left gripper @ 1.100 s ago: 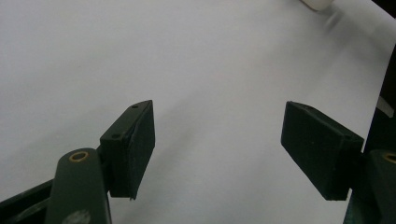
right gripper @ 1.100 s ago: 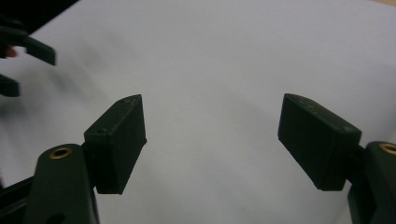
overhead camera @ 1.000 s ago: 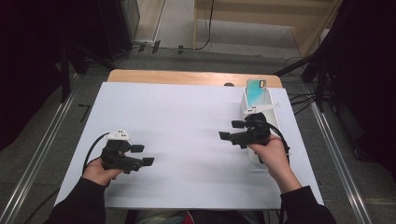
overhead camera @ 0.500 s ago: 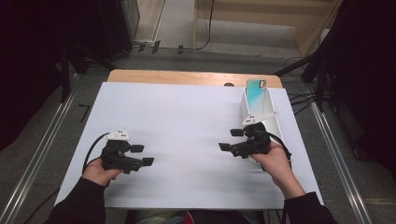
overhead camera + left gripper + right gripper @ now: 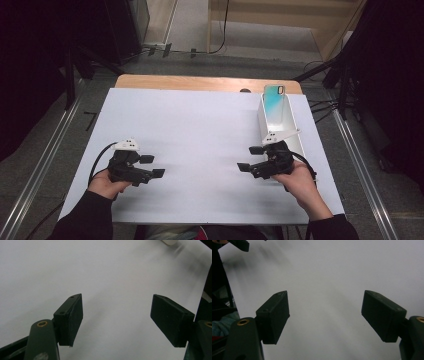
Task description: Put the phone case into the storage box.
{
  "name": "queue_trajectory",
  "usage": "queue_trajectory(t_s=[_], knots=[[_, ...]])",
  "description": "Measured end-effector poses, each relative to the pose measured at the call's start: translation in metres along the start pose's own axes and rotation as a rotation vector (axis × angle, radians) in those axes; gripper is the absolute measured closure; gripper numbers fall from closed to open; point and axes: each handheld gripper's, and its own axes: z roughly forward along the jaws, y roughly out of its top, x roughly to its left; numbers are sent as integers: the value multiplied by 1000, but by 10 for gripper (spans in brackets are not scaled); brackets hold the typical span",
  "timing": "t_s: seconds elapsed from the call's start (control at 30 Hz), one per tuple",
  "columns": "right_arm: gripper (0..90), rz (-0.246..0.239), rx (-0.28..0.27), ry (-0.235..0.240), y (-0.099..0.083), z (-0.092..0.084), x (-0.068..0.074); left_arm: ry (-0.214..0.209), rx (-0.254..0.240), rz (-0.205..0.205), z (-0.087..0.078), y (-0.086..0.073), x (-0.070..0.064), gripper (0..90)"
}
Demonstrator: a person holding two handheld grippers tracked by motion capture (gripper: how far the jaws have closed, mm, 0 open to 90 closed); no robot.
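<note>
Both tongs stand spread, with nothing between the jaws of either. Left tongs [image 5: 151, 166], seen from the high view, sit over the near left part of the worktop [image 5: 200, 125], held in the person's left hand [image 5: 106, 184], jaws pointing toward the middle of the white sheet. Their black cable loops out to the left of the hand and back toward the sleeve. Right tongs [image 5: 250, 159] sit over the near right part of the worktop, held in the right hand [image 5: 299, 180], jaws pointing left toward the middle of the sheet. The two are well apart, with bare white sheet between them.

Left gripper view: the left tongs [image 5: 116, 320] look onto plain white surface, both black pads clear of any object; a pale object at the top edge is too cut off to identify. Right gripper view: the right tongs [image 5: 324, 317] likewise look onto plain white surface, pads clear; the other tongs' jaw shows dark at the top left corner.

A narrow white box [image 5: 264, 120] lies on the right side of the worktop, running away from the person, its near end just beside and partly behind the right tongs. Whether they touch cannot be told. A phone [image 5: 274, 100] with a teal-to-white back lies at the box's far end, its camera corner pointing away from the person. A strip of bare wood shows along the far edge of the worktop beyond the white sheet.
</note>
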Motion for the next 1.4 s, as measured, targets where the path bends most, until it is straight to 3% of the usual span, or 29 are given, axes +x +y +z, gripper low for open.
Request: queue_trajectory(t_s=[0.53,0.7,0.93,1.4], knots=[[211,-26,7,40,-24,-3,4,1,0,2,0,0,0,256],[211,-57,2,41,-30,-3,7,0,1,3,-1,0,0,257],[211,-63,21,39,-37,-2,7,-1,-4,1,-1,0,0,257],[206,-98,-4,34,-48,-8,11,2,0,2,-1,0,-1,257]])
